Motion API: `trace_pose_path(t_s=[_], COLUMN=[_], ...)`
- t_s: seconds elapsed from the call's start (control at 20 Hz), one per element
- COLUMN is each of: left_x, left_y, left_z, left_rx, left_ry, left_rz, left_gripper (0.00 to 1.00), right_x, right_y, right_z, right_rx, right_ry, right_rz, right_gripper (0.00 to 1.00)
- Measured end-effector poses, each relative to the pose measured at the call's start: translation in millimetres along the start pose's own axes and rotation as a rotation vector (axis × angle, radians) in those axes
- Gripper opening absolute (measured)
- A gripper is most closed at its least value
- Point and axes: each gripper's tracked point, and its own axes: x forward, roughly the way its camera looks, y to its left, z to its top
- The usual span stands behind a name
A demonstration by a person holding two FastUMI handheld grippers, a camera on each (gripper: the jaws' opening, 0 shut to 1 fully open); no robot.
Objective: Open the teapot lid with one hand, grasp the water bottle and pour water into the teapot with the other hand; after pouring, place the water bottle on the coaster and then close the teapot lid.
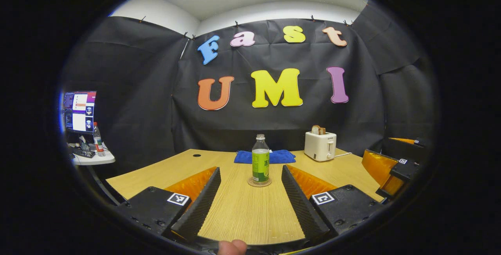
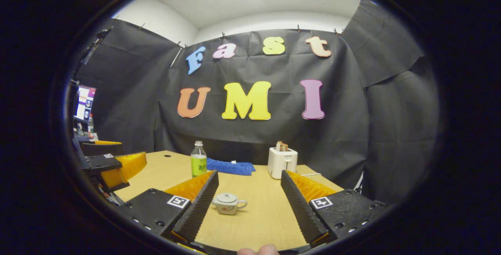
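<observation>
A clear water bottle (image 1: 260, 160) with a green label stands upright on a round coaster (image 1: 259, 182) in the middle of the wooden table (image 1: 242, 212). My left gripper (image 1: 251, 170) is open, short of the bottle, which stands ahead between its fingers. In the right gripper view a small white teapot (image 2: 227, 203) sits on the table with its lid on, just inside the left finger of my right gripper (image 2: 249, 176). That gripper is open and holds nothing. The bottle (image 2: 198, 160) stands farther back on the left.
A white toaster (image 1: 320, 145) holding toast and a folded blue cloth (image 1: 265, 156) sit at the table's far edge. The right gripper (image 1: 391, 173) shows at the right edge of the left gripper view. A monitor (image 1: 79, 111) and another bottle (image 1: 98, 139) stand on a side table at left.
</observation>
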Motion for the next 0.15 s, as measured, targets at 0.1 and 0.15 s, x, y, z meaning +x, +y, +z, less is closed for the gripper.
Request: trace_pose_path(t_s=[0.1,0.15], left_x=[-1.5,-1.7], left_y=[-1.4,-0.6], left_z=[1.8,2.9], left_rx=[-0.007,-0.012], left_ry=[0.001,0.0], left_rz=[-0.007,-0.009], left_gripper=[0.98,0.98], right_x=[0.6,1.5], right_y=[5.6,7.4], right_z=[-1.2,-0.7], right_rx=[-0.001,-0.005], right_ry=[0.003,0.003], right_rz=[0.001,-0.005], right_gripper=[0.96,0.96])
